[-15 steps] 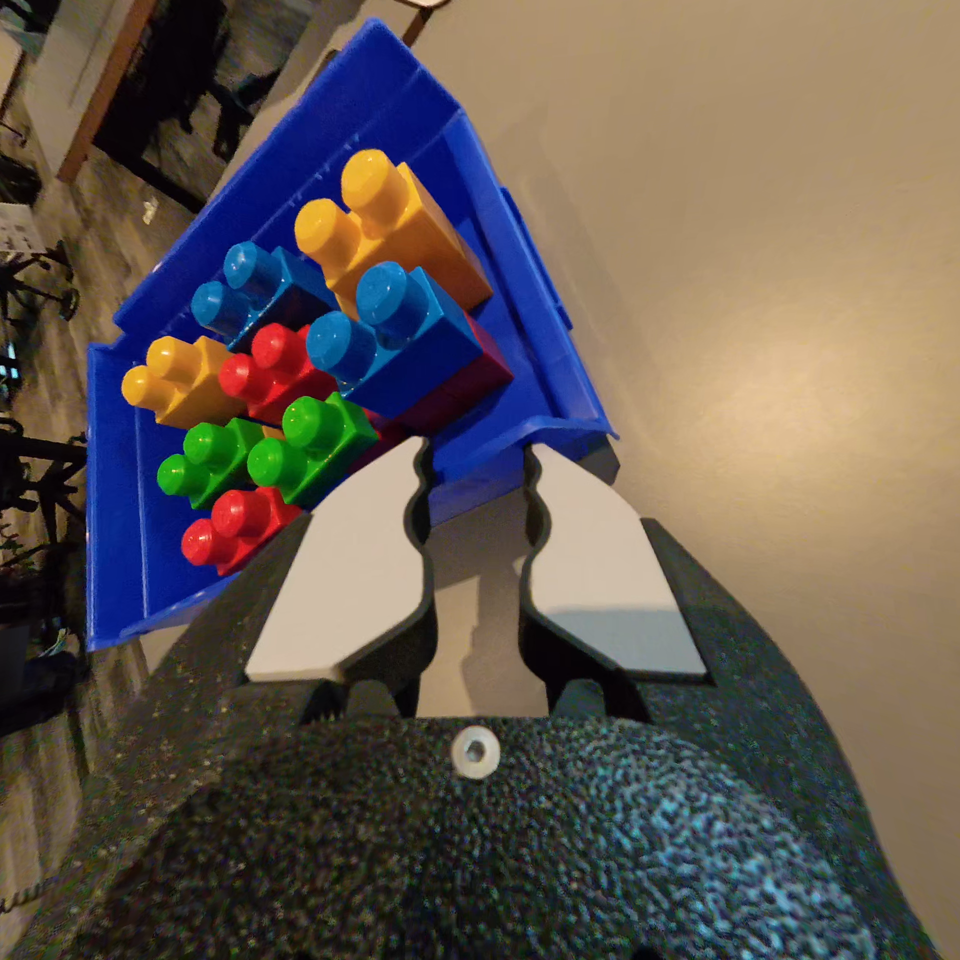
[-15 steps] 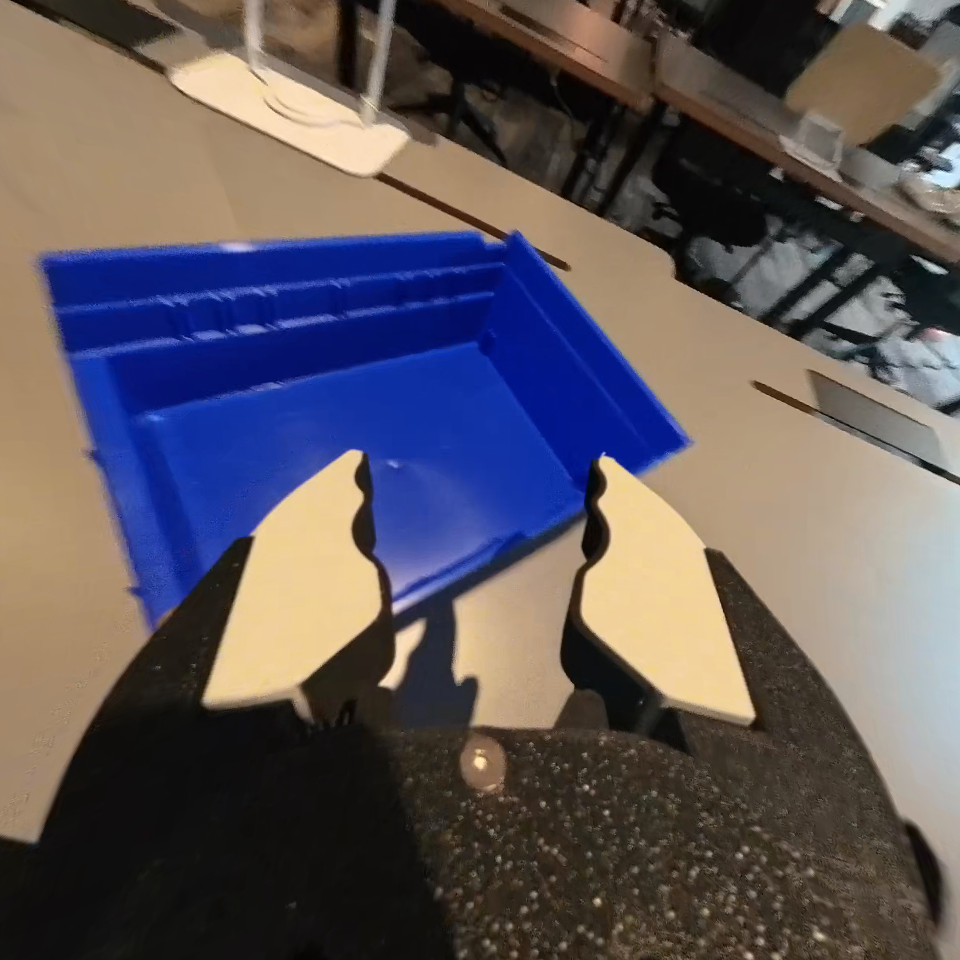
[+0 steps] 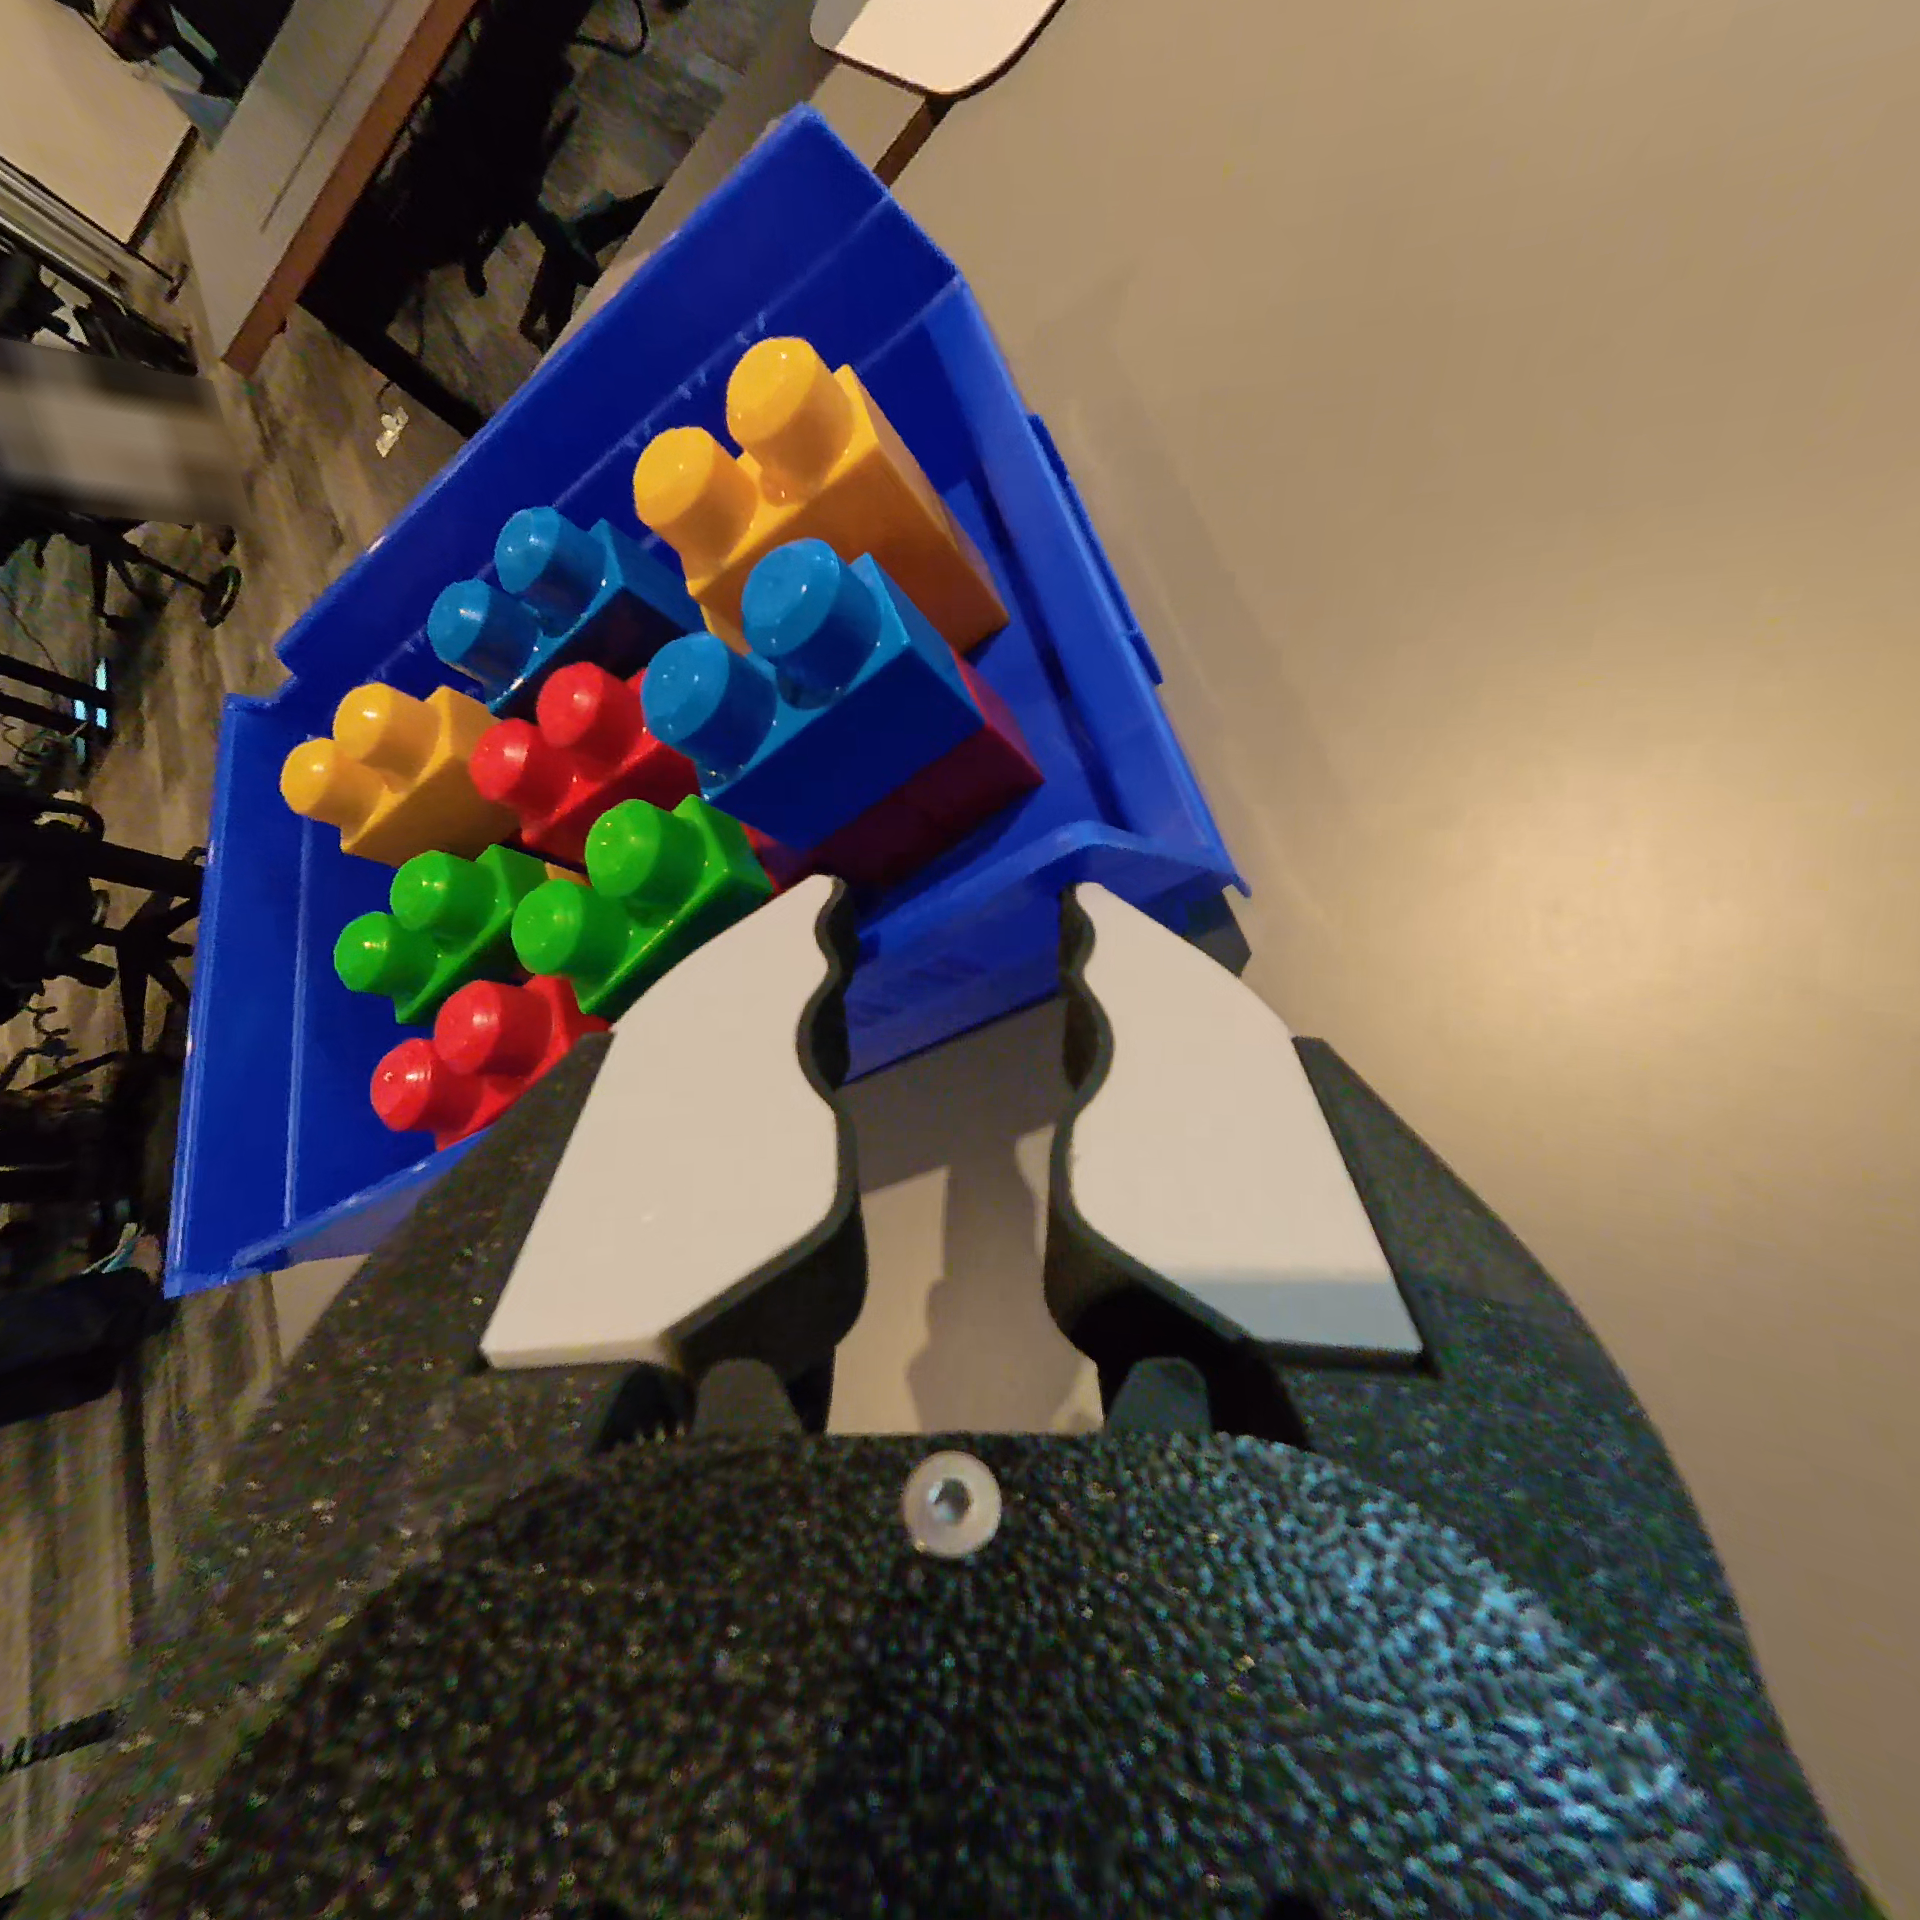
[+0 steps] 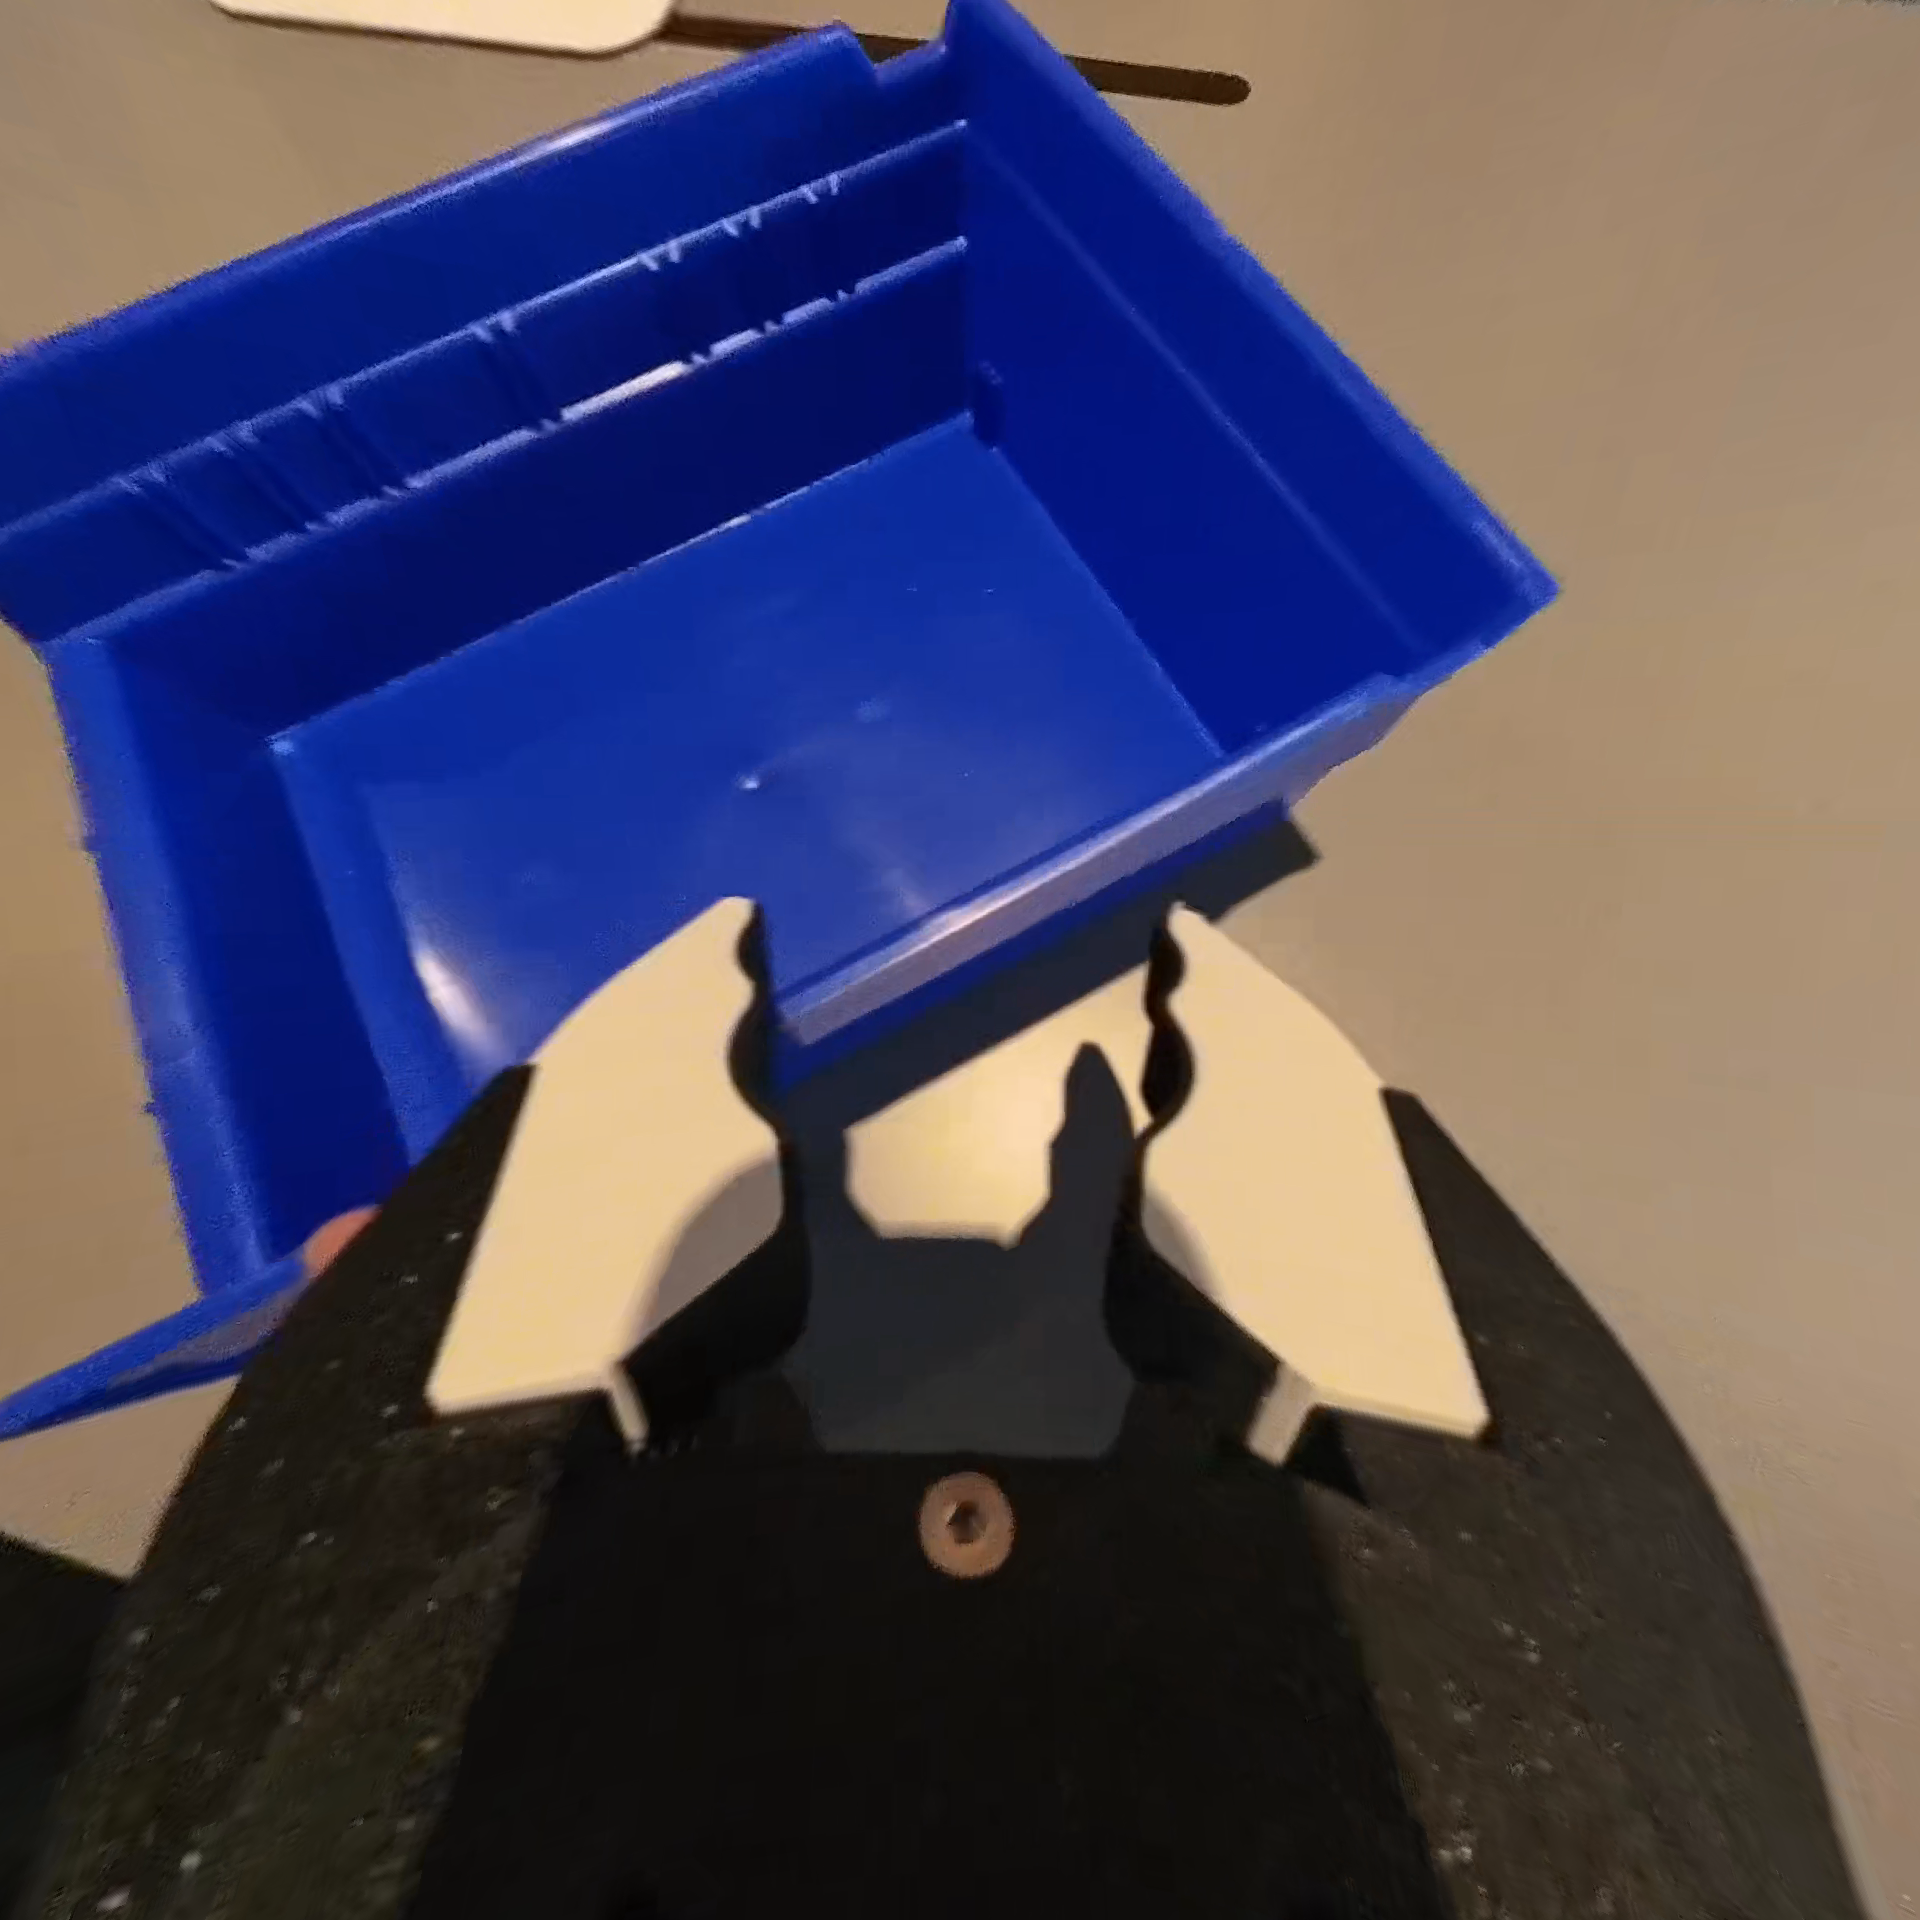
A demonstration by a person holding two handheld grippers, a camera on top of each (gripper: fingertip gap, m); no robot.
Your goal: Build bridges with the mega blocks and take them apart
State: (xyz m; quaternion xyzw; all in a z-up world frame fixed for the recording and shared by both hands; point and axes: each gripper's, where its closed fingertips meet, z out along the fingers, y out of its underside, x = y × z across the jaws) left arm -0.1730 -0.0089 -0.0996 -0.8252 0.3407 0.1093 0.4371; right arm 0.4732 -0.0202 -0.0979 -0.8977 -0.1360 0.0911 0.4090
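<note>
Left gripper (image 3: 951, 914), fingers parted and grasping nothing, faces a blue bin (image 3: 1091, 582) of blocks (image 3: 831, 717); right gripper (image 4: 956, 925), likewise released, hovers at a second bin (image 4: 1195, 312).

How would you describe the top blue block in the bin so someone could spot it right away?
Start at the blue bin full of blocks on the tan table, in the left wrist view. Near its front right corner, the blue block sits stacked on a dark red block, higher than the other blue one behind it.

The coloured plastic mega blocks (image 3: 665, 790) sit packed inside a blue plastic bin (image 3: 249, 1039) on the beige surface (image 3: 1507, 623), ahead of the left gripper (image 3: 951, 935).
</note>
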